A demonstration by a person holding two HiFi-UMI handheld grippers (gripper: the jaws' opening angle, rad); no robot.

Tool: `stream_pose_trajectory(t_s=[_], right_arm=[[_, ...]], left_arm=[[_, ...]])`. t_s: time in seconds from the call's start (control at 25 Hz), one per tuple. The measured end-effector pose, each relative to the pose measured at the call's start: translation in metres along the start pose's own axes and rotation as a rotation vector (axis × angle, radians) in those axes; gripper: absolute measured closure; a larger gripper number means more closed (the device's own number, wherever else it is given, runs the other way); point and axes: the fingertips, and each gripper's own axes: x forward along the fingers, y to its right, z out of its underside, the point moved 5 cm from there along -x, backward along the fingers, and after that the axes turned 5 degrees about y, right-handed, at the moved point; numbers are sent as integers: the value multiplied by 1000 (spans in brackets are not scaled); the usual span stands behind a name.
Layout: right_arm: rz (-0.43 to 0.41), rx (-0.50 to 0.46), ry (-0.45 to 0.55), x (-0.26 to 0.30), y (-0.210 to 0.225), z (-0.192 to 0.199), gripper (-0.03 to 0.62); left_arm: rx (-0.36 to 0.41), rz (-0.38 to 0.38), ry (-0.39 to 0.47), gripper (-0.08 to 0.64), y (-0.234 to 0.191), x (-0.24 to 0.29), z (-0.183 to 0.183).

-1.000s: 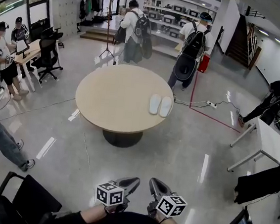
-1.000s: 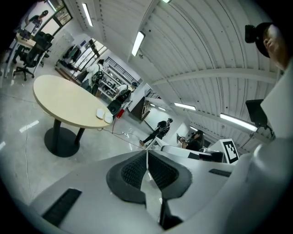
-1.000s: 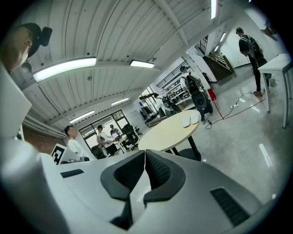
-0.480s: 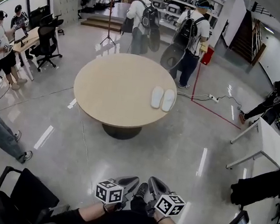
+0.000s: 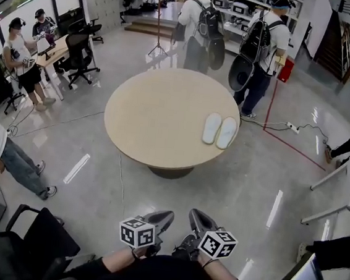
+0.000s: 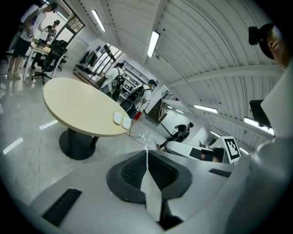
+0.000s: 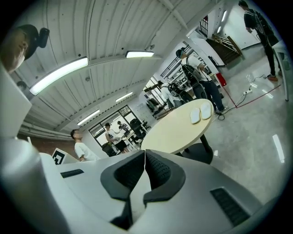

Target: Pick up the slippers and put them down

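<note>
**Slippers untouched: approach stage only**

Head view: Pair of white slippers [image 5: 219, 130] lying side by side on round table [image 5: 140, 114], right of centre in frame, near the table's right edge. Left gripper [image 5: 159, 218] & right gripper [image 5: 200, 220] low at bottom centre, tucked close to the body. Well apart from the table, w/ bare floor [image 5: 175, 195] between. No contact w/ slippers. Two people w/ backpacks [image 5: 205, 27] beyond the table at top of frame. Black chair [image 5: 33, 249] at lower left.

Left gripper view: Left gripper [image 6: 147, 154] clenched, dark pads pressed together, nothing between them. Table [image 6: 78, 105] at left-centre. Slippers [image 6: 122, 120] small on its right end, far off from the jaws.

Right gripper view: Same story. Right gripper [image 7: 144, 157] clamped tight on nothing. Table [image 7: 174, 130] right of centre. Slippers [image 7: 200, 113] at its far end, toward upper right of frame.

Progress, as a judgement: nothing done yet. Pick-up not begun, so put-down also outstanding. Left to do: close the gap to the table, spread both tongs, take hold of the slippers (prob. one per gripper, tho not certain), lift, then set down. Drop spot not given in the task, so can't say where.
</note>
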Motion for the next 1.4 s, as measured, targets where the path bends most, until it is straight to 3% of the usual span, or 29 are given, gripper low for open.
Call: stream_pose_trajectory(t_s=[0.2, 0.6, 0.96, 1.4], right_arm=[[-45, 16, -1, 20, 48, -54, 575], [-54, 85, 54, 16, 109, -117, 575], [32, 114, 135, 0, 161, -142, 575], [173, 117, 169, 50, 208, -177, 575]], left_arm=[[74, 1, -13, 535, 24, 70, -27], [75, -57, -2, 535, 46, 136, -61], [116, 33, -80, 535, 64, 201, -59], [97, 146, -146, 535, 27, 276, -98]])
